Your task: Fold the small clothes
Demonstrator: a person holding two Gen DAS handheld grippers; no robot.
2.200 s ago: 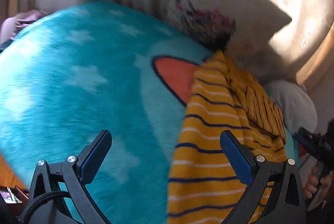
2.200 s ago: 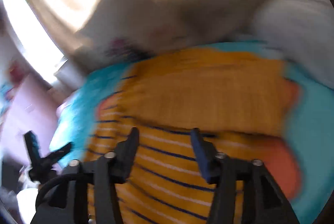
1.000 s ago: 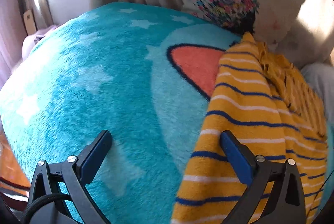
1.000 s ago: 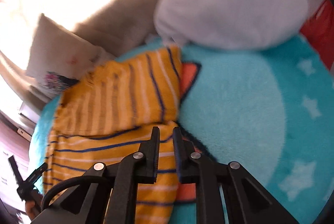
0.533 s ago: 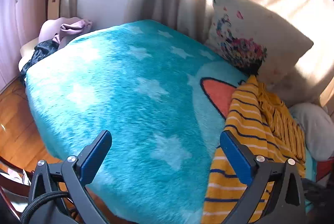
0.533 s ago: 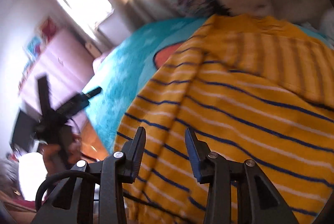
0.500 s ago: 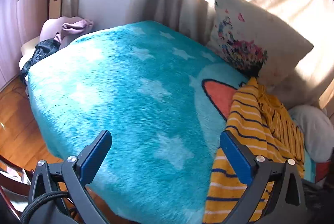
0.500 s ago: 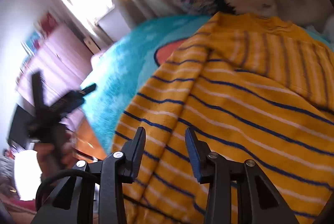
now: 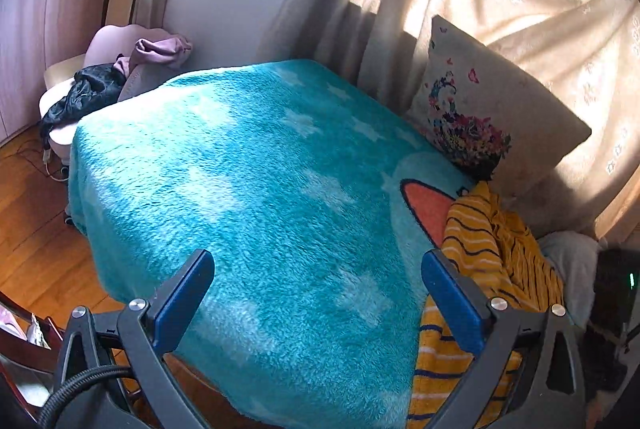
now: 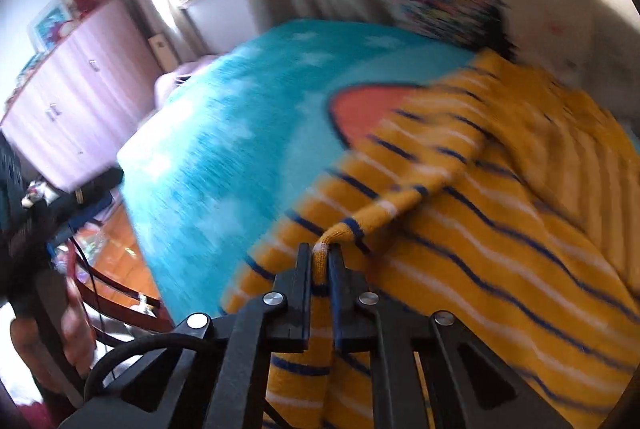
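A yellow sweater [image 10: 480, 213] with blue and white stripes lies on the right part of the turquoise blanket [image 10: 224, 157]. My right gripper [image 10: 320, 257] is closing its jaws on a raised fold of the sweater's edge; the pads press the knit between them. In the left wrist view the sweater [image 9: 480, 249] lies at the right, by the blanket's [image 9: 260, 189] near edge. My left gripper [image 9: 316, 289] stands wide open above the blanket, with nothing between its blue pads [image 9: 448, 297].
A floral pillow [image 9: 480, 109] leans against the curtain at the back right. A grey cushion [image 9: 568, 261] lies beyond the sweater. Clothes are heaped on a chair [image 9: 112, 69] at the far left. Wooden floor [image 9: 28, 229] runs along the bed's left side.
The right gripper has gone from open above the sweater to shut on a fold of its edge. The left gripper has pulled back and up, so more of the bed shows.
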